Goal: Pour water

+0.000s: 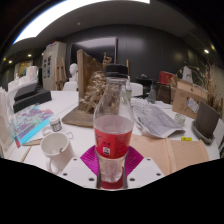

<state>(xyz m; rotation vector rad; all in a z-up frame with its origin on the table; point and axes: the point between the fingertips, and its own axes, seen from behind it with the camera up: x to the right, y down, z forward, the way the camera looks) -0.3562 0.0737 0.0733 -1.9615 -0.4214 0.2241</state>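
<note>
A clear plastic bottle (pixel 113 120) with a dark cap and a red label stands upright between my fingers and holds some water at the bottom. My gripper (pixel 112 158) is shut on it, the magenta pads (pixel 90 160) pressing its lower body from both sides. A white cup (pixel 55 143) sits on the light table (pixel 170 152), to the left of the bottle and a little beyond my left finger. Its mouth faces up. I cannot tell whether the bottle's base rests on the table.
Crumpled papers (pixel 156 120) lie to the right, beyond the bottle. A colourful booklet (pixel 32 126) lies at the left, past the cup. A wooden rack (pixel 92 85) stands behind the bottle, and a dark flat object (pixel 207 121) is at the far right.
</note>
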